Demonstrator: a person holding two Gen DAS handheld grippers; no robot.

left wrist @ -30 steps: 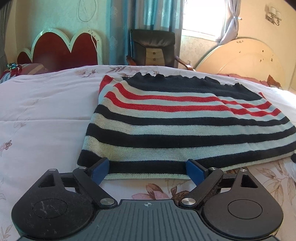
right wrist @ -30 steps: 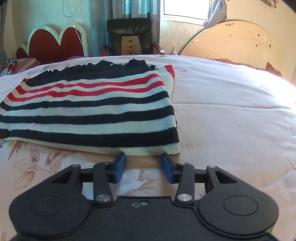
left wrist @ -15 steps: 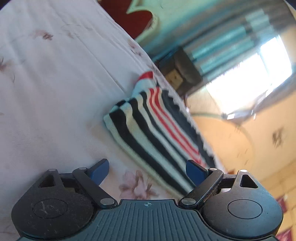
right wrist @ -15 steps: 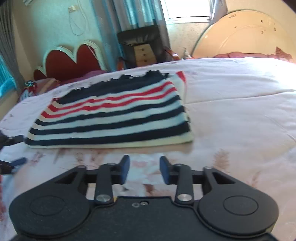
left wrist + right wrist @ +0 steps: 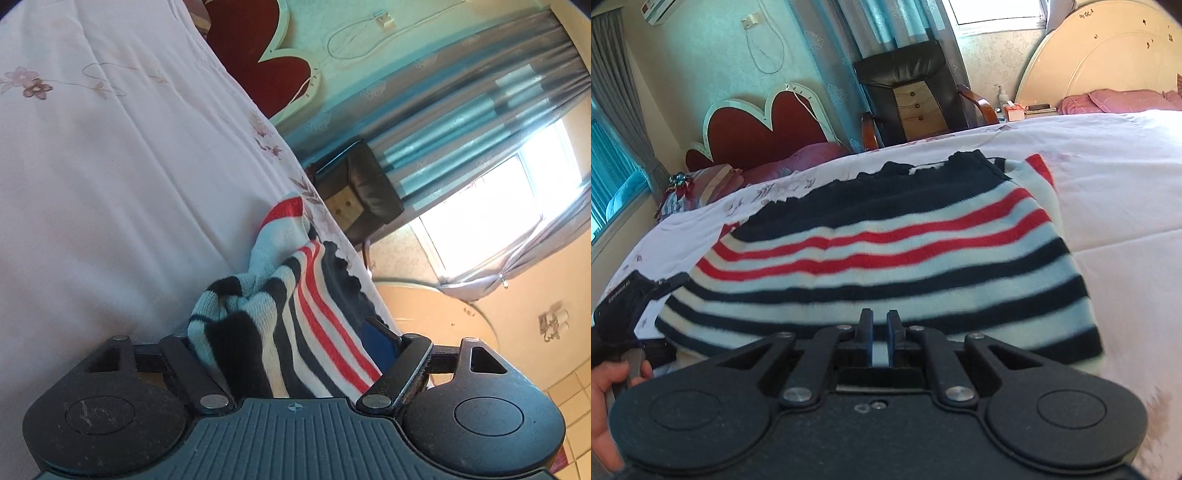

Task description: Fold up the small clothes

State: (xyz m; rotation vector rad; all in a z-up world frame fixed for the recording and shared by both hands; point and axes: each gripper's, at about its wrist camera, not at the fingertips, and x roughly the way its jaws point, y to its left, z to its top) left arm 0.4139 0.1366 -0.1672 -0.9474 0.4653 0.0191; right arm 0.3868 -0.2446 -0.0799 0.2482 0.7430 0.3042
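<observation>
Your left claw (image 5: 291, 343) is closing around the bunched left corner of the striped sweater (image 5: 886, 258), the knit between its jaws but not yet visibly pinched. Your right claw (image 5: 879, 332) is pressed together on the sweater's near hem. The sweater, banded navy, pale and red, lies spread on the bed (image 5: 1126, 177); the fold looks barely begun.

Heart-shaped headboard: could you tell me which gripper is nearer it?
Left. The left gripper, closing around the sweater's end, is on the headboard's side; the right gripper pinches the hem farther away.
</observation>
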